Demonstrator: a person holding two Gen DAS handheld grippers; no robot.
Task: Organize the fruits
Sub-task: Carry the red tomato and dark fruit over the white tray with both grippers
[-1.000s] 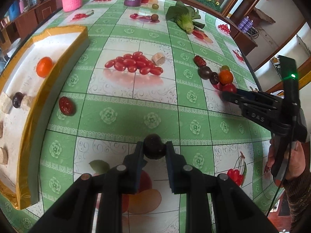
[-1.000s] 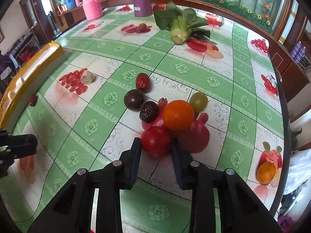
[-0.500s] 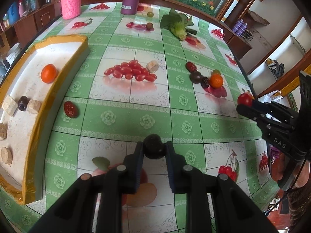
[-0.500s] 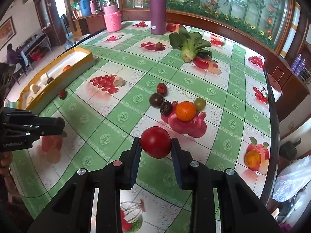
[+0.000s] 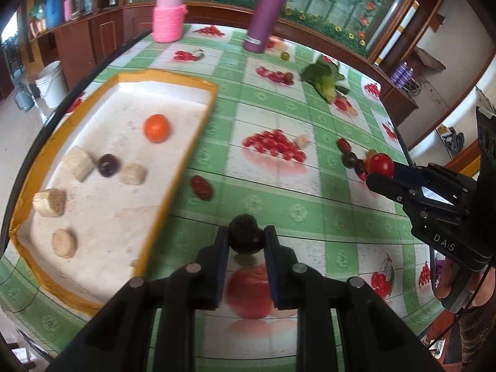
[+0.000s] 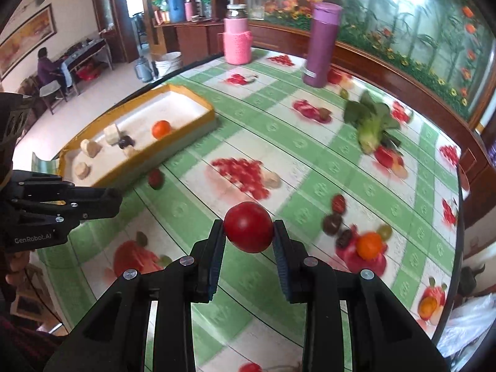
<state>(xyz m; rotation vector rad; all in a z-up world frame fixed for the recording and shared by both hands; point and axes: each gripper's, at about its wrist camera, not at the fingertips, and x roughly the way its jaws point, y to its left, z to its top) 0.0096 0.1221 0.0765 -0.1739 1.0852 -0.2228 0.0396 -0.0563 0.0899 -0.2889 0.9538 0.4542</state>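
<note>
Both grippers clamped on fruit, held above the table.
Far left: yellow-rimmed tray [image 5: 198, 124] holds 1 orange [image 5: 157, 128], 1 dark fruit [image 5: 108, 165] and 4 pale chunks. Red date [image 5: 201, 188] lies on the green checked tablecloth [image 5: 297, 214] just right of the tray. Left gripper [image 5: 246, 241] jaws pinched on a dark round fruit [image 5: 246, 238], near centre, clear of the cloth. Right gripper [image 6: 249, 232] jaws closed on a red tomato [image 6: 249, 227], lifted off the table. Right of it a loose cluster stays on the cloth: orange fruit [image 6: 369, 245], green grape [image 6: 386, 231], 2 dark fruits, 1 more red date [image 6: 338, 203]. Far: pink jar [image 6: 237, 42], purple flask [image 6: 322, 45], leafy greens [image 6: 372, 127].
</note>
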